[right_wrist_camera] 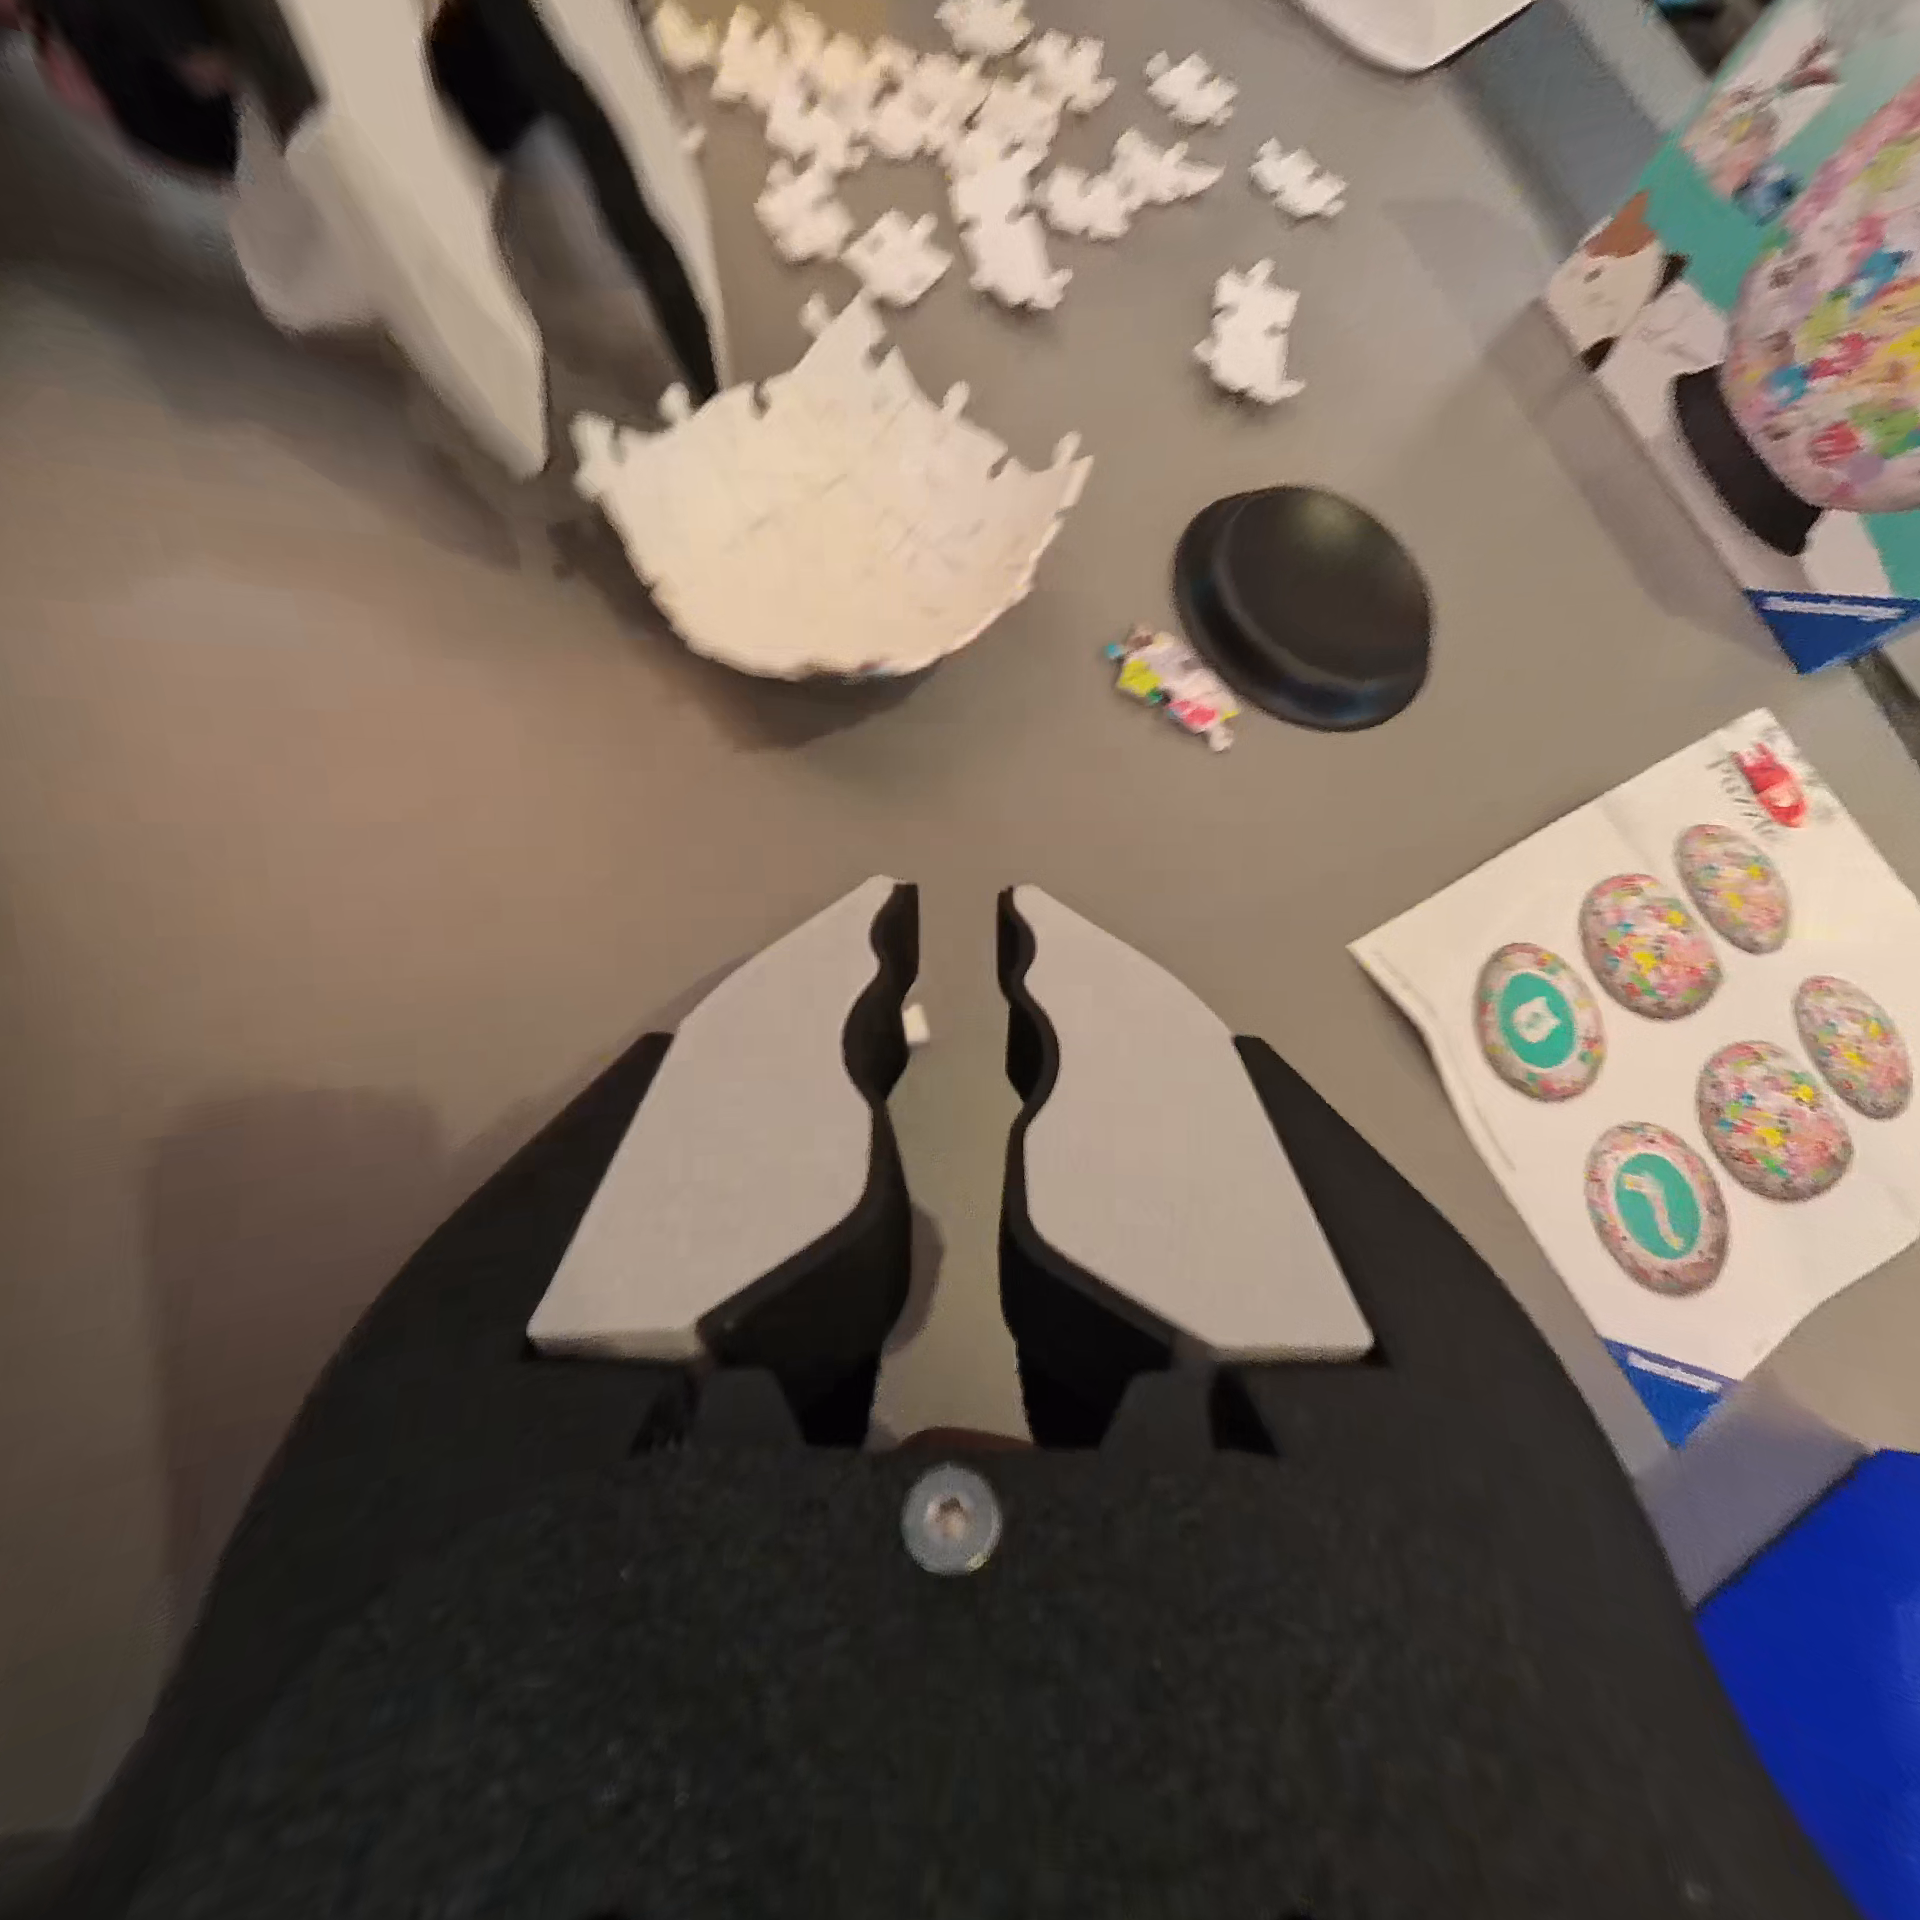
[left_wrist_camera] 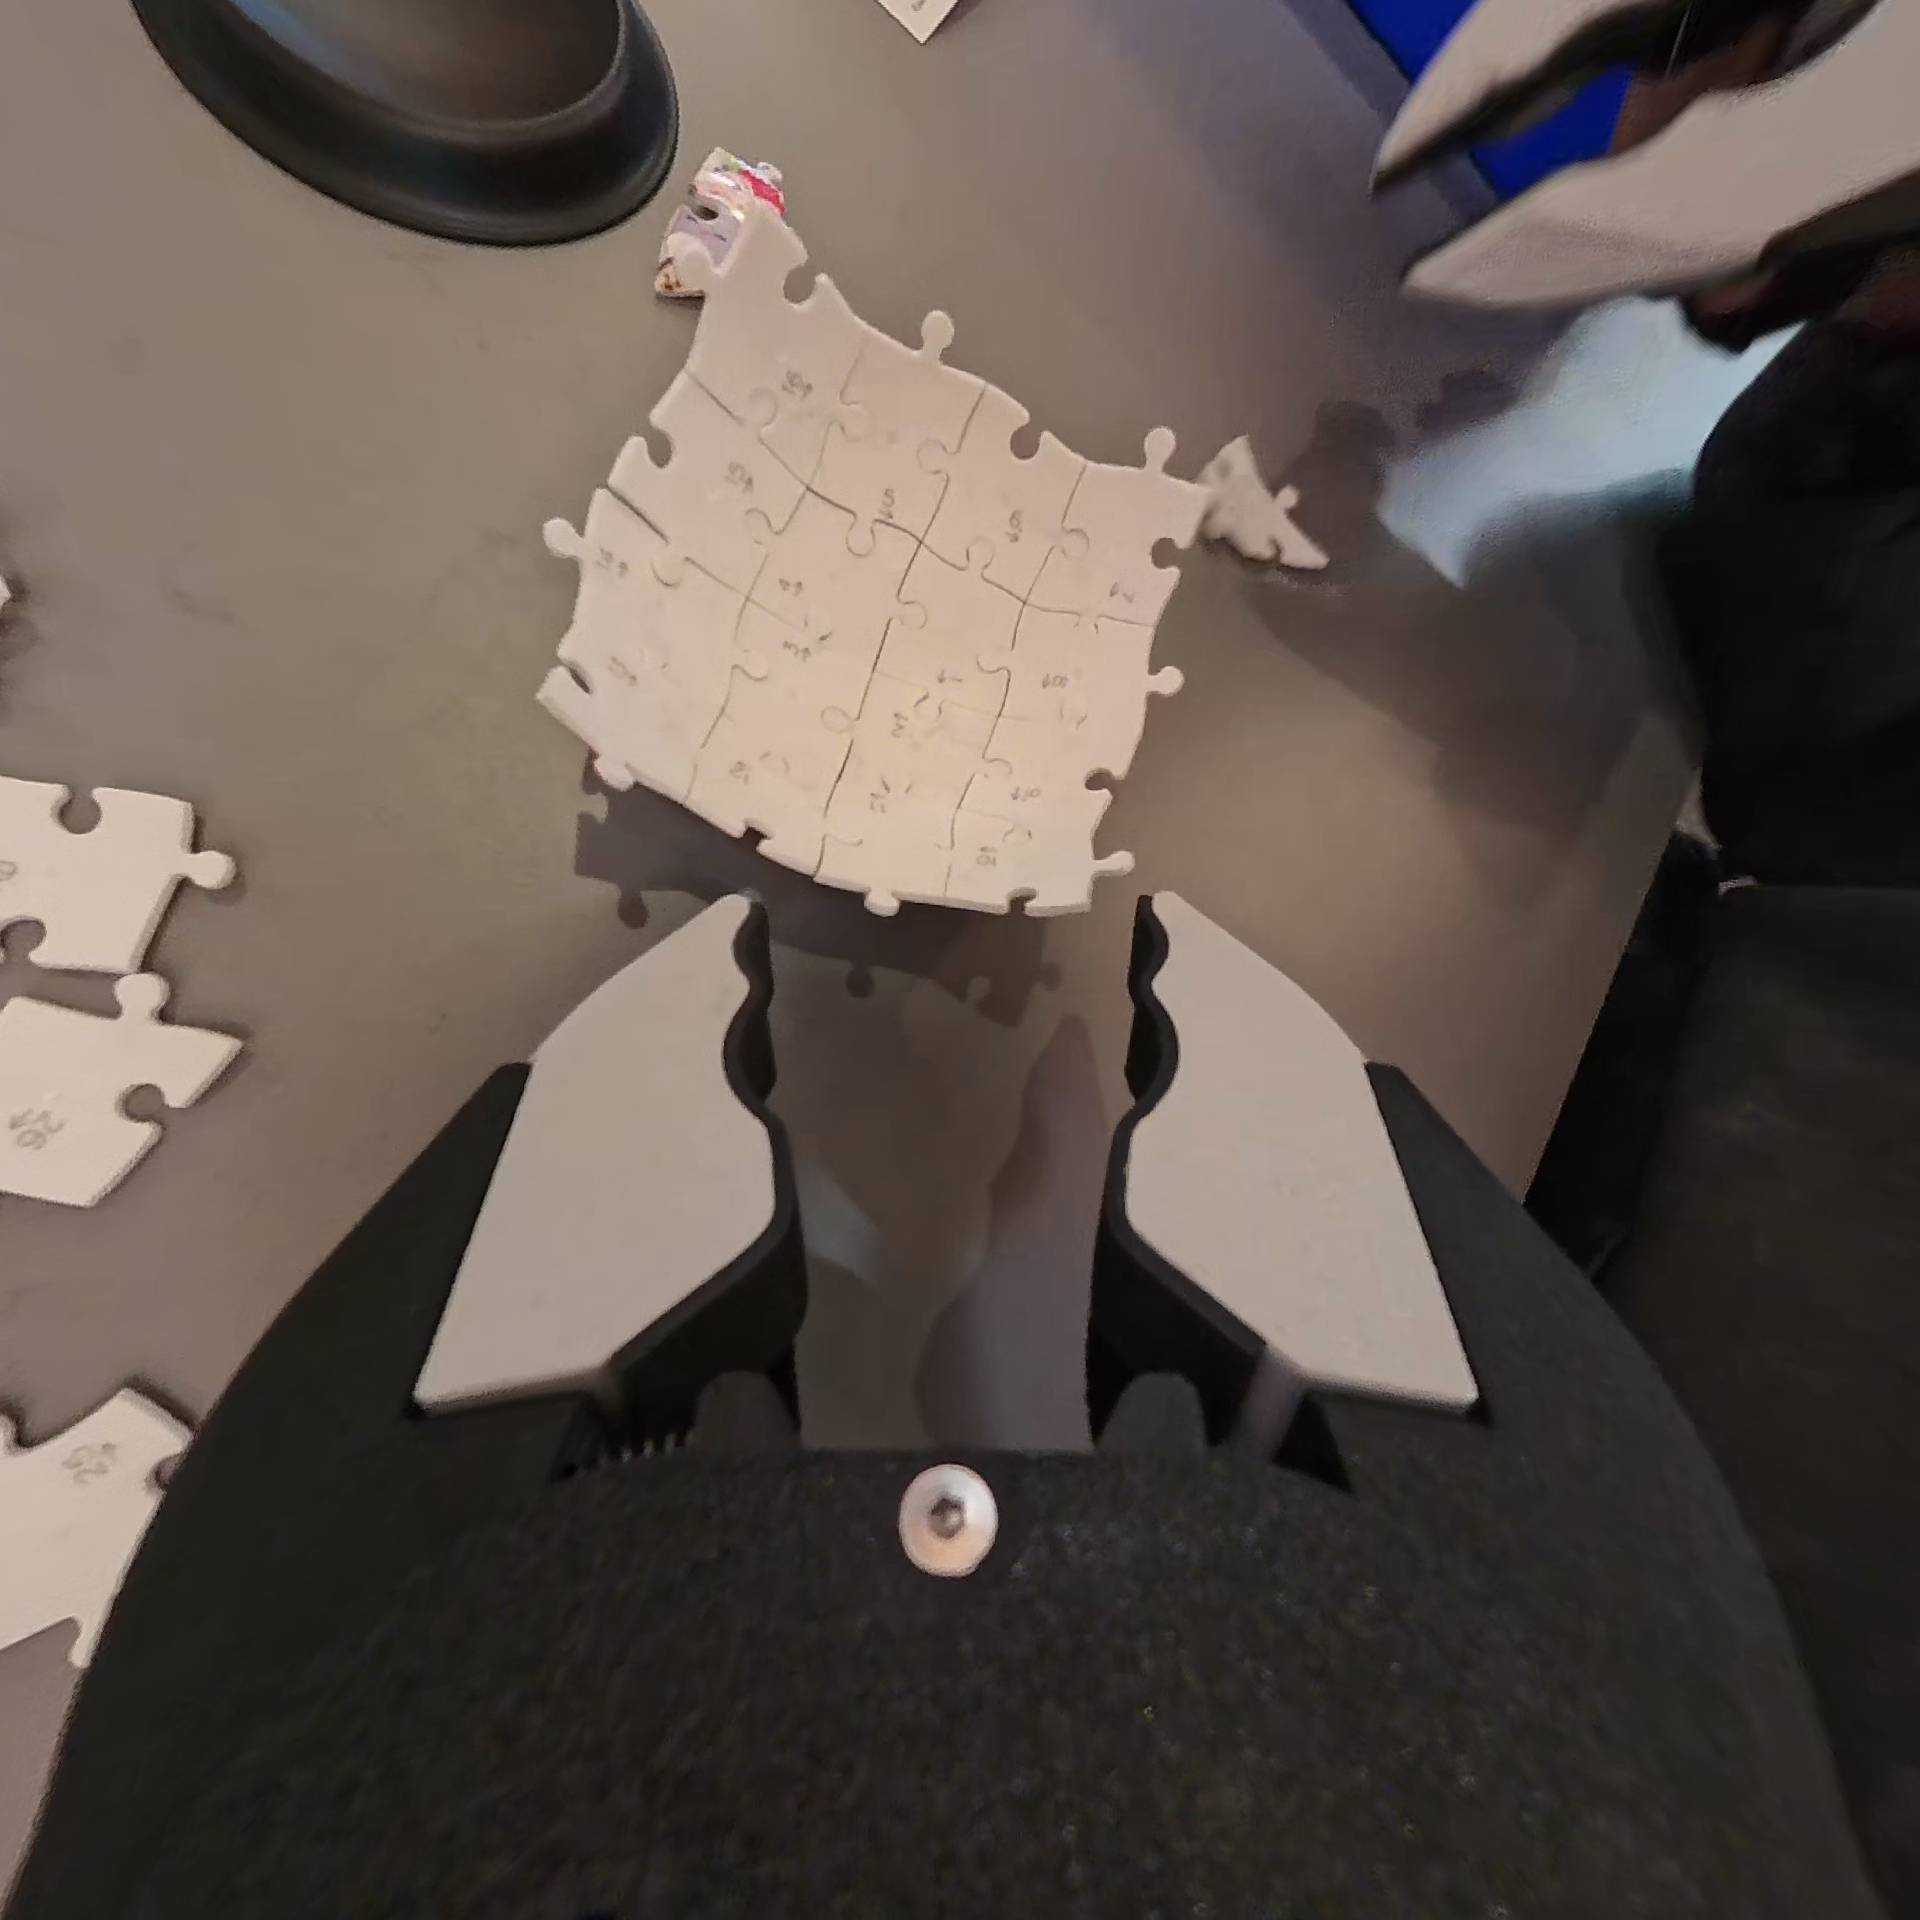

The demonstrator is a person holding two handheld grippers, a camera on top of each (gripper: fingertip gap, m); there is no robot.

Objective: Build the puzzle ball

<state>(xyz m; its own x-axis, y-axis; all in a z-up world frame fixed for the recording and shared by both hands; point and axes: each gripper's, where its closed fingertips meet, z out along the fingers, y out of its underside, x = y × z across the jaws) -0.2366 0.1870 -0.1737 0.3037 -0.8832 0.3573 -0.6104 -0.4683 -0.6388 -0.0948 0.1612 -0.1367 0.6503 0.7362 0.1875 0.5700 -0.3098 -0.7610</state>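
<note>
A curved, bowl-like section of joined white puzzle pieces (left_wrist_camera: 873, 623) rests on the grey table, white numbered side up. My left gripper (left_wrist_camera: 948, 920) is open and empty, its tips just short of the section's near edge. In the right wrist view the section (right_wrist_camera: 831, 540) lies ahead, with the left gripper (right_wrist_camera: 613, 405) at its far left rim. My right gripper (right_wrist_camera: 956, 896) is empty, jaws a narrow gap apart, hovering well back from the section. It shows blurred at the top right of the left wrist view (left_wrist_camera: 1397, 234).
Several loose white pieces lie to the left (left_wrist_camera: 94, 883) and in a pile beyond the section (right_wrist_camera: 987, 135). A black round stand (right_wrist_camera: 1304, 608) and a colourful piece (right_wrist_camera: 1174, 686) lie to the right. A printed leaflet (right_wrist_camera: 1662, 1039) and the puzzle box (right_wrist_camera: 1766, 312) sit further right. My hands' fingertips stand some 15 cm from each other. It is some 12 cm from my right tips to the colourful piece (right_wrist_camera: 1174, 686).
</note>
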